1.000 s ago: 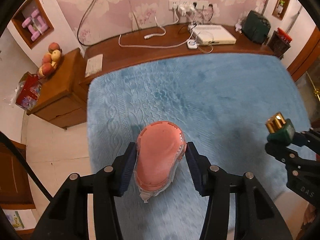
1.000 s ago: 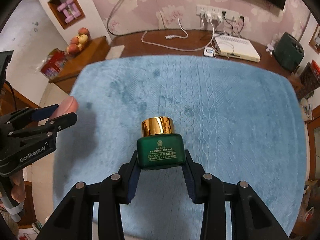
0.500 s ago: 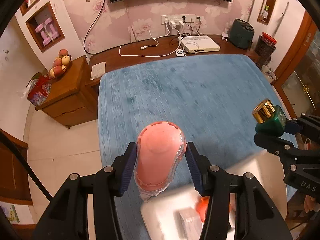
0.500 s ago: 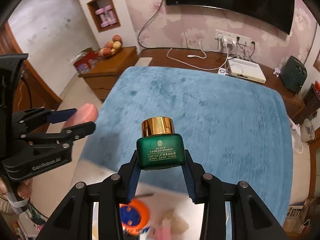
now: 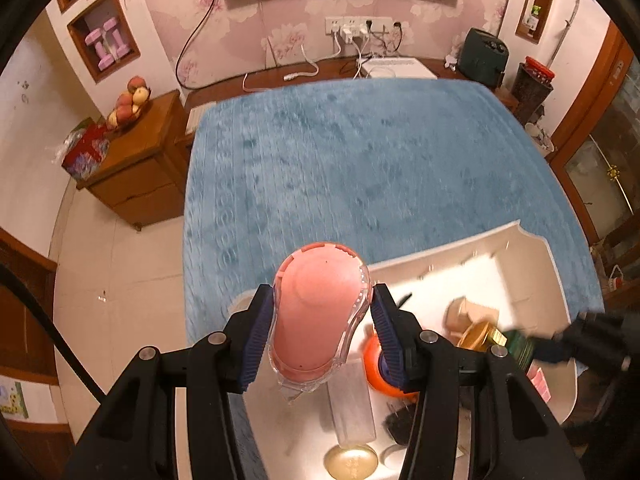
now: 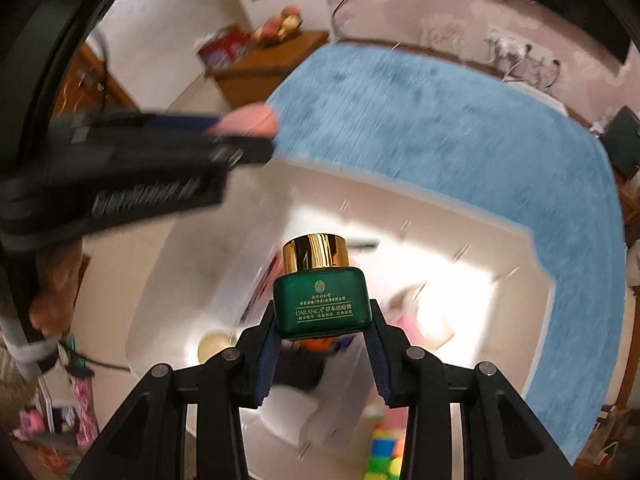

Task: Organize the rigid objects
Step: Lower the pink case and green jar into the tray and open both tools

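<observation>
Left gripper (image 5: pixel 320 320): jaws part-closed, blue pads pressed on both long sides of a pink tape dispenser (image 5: pixel 318 312), its long axis running along the fingers, rounded end pointing away from the camera. It is held above the near edge of a white bin (image 5: pixel 532 248) on a blue blanket (image 5: pixel 360 160).

Right gripper (image 6: pixel 322 334): clamped on a green jar (image 6: pixel 320 304), upright, gold cap up, over the bin.

Only the left view shows an orange object (image 5: pixel 372 364) and a round gold lid (image 5: pixel 351 461) sharply; only the right view shows coloured blocks (image 6: pixel 384 454).
</observation>
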`<action>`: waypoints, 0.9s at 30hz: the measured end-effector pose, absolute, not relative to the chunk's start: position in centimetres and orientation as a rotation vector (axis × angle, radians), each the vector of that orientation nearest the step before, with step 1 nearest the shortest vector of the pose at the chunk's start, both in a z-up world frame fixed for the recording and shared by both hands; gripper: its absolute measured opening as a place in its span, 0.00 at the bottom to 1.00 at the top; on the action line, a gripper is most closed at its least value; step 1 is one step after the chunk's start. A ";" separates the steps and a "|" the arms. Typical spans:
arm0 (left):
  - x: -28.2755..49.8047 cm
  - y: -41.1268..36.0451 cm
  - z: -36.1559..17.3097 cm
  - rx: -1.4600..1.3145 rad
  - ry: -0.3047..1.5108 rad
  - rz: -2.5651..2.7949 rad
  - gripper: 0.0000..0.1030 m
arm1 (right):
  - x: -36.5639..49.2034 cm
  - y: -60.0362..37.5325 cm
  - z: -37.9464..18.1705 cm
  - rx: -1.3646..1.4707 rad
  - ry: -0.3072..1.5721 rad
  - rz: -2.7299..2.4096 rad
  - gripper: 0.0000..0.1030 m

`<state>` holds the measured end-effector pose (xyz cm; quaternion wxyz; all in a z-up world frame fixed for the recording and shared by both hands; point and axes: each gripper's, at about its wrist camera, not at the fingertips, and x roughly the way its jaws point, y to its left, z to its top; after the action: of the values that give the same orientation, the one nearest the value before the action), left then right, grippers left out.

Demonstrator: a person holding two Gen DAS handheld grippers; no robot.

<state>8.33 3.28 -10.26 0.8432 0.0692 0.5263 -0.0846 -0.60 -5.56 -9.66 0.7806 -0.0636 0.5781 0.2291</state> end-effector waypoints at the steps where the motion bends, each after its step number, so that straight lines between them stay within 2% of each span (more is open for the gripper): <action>1: 8.2 3.2 -10.7 0.146 1.119 -0.175 0.52 | -1.3 -5.2 -10.3 -0.157 1.261 0.507 0.39; 10: 6.9 2.7 -14.8 0.142 1.188 -0.144 0.52 | -4.4 -3.7 -13.7 -0.229 1.326 0.558 0.39; 20: 6.0 1.4 -16.8 0.160 1.212 -0.152 0.53 | -5.5 -4.6 -13.8 -0.223 1.327 0.545 0.41; 22: 5.8 1.0 -16.7 0.166 1.213 -0.162 0.55 | -5.5 -4.9 -13.2 -0.216 1.311 0.544 0.42; 27: 5.4 0.8 -15.8 0.156 1.208 -0.158 0.73 | -5.7 -5.6 -12.2 -0.196 1.291 0.532 0.42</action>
<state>5.42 0.76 -15.80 0.8172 0.0730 0.5669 -0.0743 -5.68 -5.60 -12.15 0.7617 -0.0902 0.5932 0.2444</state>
